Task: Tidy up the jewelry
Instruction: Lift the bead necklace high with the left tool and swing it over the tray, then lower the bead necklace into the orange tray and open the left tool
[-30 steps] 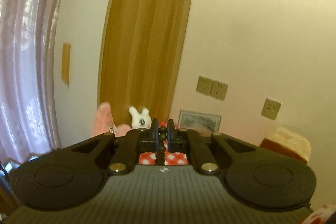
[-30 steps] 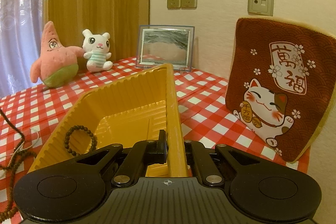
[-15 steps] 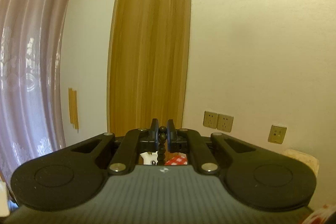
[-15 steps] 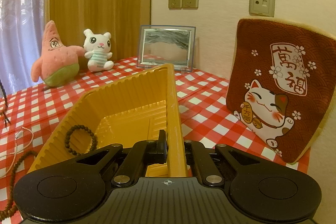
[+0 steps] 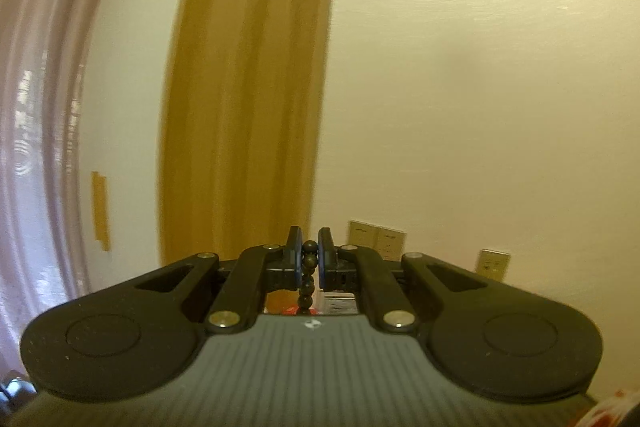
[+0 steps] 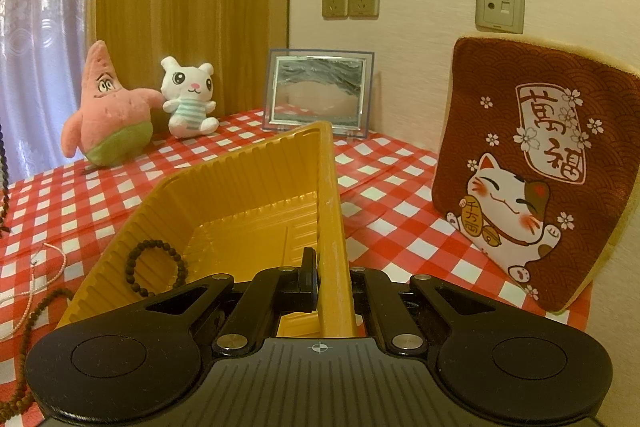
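High above the table, my left gripper [image 5: 308, 250] is shut on a string of black beads [image 5: 306, 277] that hangs down between its fingers; the left wrist view faces the wall and a curtain. The same dark strand [image 6: 3, 163] dangles at the far left edge of the right wrist view. My right gripper [image 6: 326, 267] is shut on the right wall of a yellow ribbed tray [image 6: 256, 187], and the wall hides its right finger. A black bead bracelet [image 6: 156, 269] lies inside the tray. A brown bead necklace [image 6: 36, 311] and a thin white chain [image 6: 50, 265] lie on the cloth to the left.
A red-and-white checked tablecloth [image 6: 400, 227] covers the table. At the back stand a pink star plush [image 6: 108, 119], a white bunny plush [image 6: 190, 99] and a picture frame [image 6: 318, 93]. A maroon lucky-cat cushion [image 6: 528, 175] leans on the wall at right.
My left gripper rose with the bead string; its view lost the plush toys and cloth and now shows wall and curtain. The dark strand lifted off the table. The right gripper stayed put.
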A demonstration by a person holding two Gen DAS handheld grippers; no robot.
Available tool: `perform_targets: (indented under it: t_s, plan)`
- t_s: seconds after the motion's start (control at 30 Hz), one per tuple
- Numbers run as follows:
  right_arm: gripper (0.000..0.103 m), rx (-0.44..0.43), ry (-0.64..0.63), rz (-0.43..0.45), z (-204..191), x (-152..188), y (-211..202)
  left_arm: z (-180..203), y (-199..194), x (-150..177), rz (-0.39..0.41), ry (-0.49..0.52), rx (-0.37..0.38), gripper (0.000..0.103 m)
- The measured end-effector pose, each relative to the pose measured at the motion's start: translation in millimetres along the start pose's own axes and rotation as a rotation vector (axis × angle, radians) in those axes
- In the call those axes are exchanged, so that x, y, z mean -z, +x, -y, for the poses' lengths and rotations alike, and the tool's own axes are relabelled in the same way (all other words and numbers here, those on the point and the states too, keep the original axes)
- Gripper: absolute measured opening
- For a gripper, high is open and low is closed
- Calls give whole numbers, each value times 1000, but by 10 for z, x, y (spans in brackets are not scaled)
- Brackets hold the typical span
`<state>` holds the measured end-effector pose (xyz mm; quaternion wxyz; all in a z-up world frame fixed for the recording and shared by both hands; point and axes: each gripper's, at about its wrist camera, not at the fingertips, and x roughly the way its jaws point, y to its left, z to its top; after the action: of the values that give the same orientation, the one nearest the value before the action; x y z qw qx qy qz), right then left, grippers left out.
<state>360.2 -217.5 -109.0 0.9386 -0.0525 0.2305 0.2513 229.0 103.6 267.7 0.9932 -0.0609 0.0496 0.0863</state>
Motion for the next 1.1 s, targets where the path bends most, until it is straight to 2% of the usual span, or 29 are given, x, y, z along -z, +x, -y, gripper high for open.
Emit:
perform_targets:
  t_s: [0.4, 0.5, 0.63, 0.73, 0.83, 1.0, 1.1]
  plan:
    - [4, 1, -3, 2, -31, -27, -17, 692, 326, 68, -36, -22, 253, 6]
    - [4, 0, 0, 2, -36, -42, -24, 847, 433, 123, -42, -37, 302, 6]
    - [5, -3, 1, 5, -46, -57, -37, 972, 620, 284, -92, -81, 344, 6]
    - [5, -4, 3, 4, -38, -53, -33, 1023, 784, 498, -156, -106, 356, 6]
    - [5, -5, 5, 3, -32, -47, -33, 1108, 979, 813, -254, -122, 348, 6]
    - [5, -5, 8, 2, -34, -48, -34, 1183, 1269, 1561, -454, -183, 353, 6]
    - [5, -6, 9, 0, -33, -47, -34, 1178, 1366, 1983, -545, -228, 343, 6]
